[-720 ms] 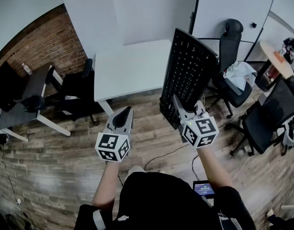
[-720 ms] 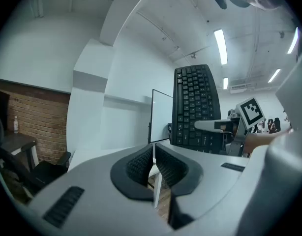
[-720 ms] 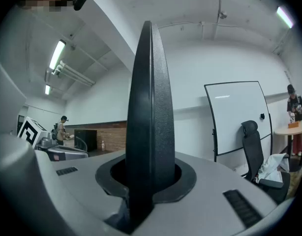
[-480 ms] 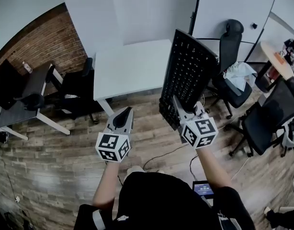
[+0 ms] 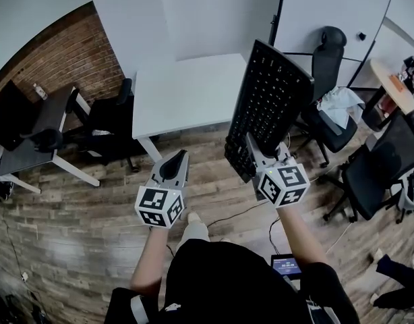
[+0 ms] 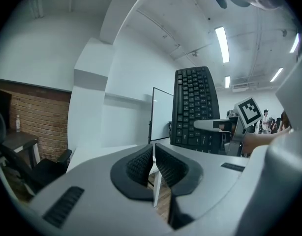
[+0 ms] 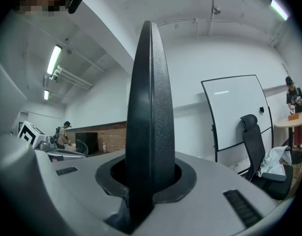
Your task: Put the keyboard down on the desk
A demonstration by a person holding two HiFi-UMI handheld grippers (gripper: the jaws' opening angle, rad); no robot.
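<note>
- Head view: the right gripper (image 5: 262, 155) was clamped on the near short end of the black keyboard (image 5: 271, 103).
- The keyboard was in the air, tilted up and away from the person, keys facing the left gripper's side. Its far end showed against the right edge of the white desk (image 5: 183, 93), and it was not lying on the desk.
- The left gripper (image 5: 174, 165) was level over the wooden floor (image 5: 85, 228), in front of the desk's near edge and well apart from the keyboard. Its jaws were drawn together and held nothing.
- A black office chair (image 5: 107, 121) stood to the left of the desk and another office chair (image 5: 326, 59) to the right, in front of a whiteboard (image 5: 328, 12).
- Left gripper view: the left gripper (image 6: 153, 154) had its ribbed pads (image 6: 140, 163) almost touching, with only a thin slit between them and nothing in it.
- Beyond them the keyboard (image 6: 194, 107) stood upright with its keys toward the camera, its lower part pinched by the right gripper (image 6: 221, 126).
- The whiteboard (image 6: 161, 114) stood behind, and a brick wall (image 6: 38, 127) lay at the left.
- Right gripper view: the right gripper (image 7: 147, 178) was closed tight on the keyboard (image 7: 148, 107), which showed edge-on as a tall dark blade rising up the middle of the picture.
- The whiteboard (image 7: 237, 109) and an office chair (image 7: 253, 134) stood at the right.
</note>
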